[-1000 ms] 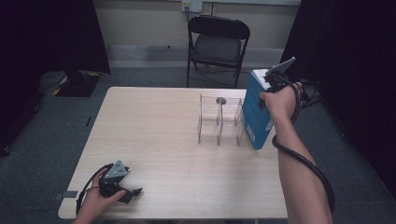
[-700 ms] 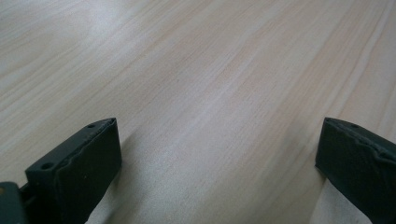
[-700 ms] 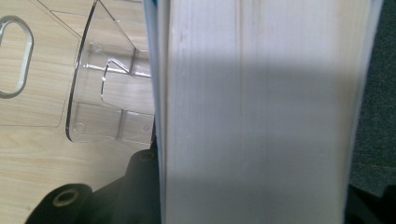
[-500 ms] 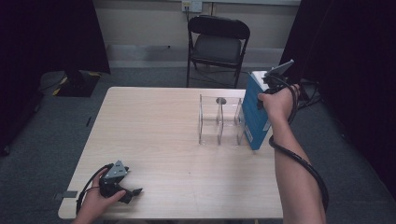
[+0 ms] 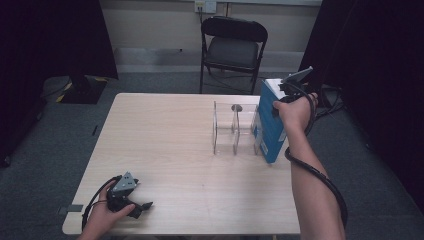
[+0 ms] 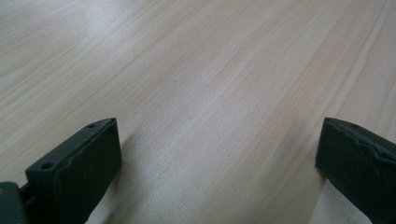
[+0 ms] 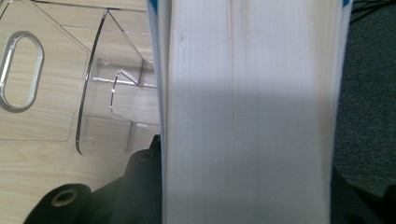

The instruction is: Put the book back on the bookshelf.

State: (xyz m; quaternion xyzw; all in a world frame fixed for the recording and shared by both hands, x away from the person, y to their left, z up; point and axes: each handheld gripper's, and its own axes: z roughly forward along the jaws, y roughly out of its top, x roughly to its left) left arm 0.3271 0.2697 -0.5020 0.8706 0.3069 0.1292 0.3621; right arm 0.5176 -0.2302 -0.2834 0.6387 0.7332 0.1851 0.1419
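While the right tongs (image 5: 286, 95) are clamping the blue book (image 5: 267, 127) at the clear rack's (image 5: 235, 129) three o'clock, slotting it in needs leftward shifting; the left tongs (image 6: 219, 163) are resting apart.

- The desk (image 5: 175, 145) lies bare across its left and middle, wide room to pass.
- The clear rack (image 5: 235, 129) and upright blue book (image 5: 269, 125) block the right edge.
- A chair (image 5: 232, 47) stands behind the far side.
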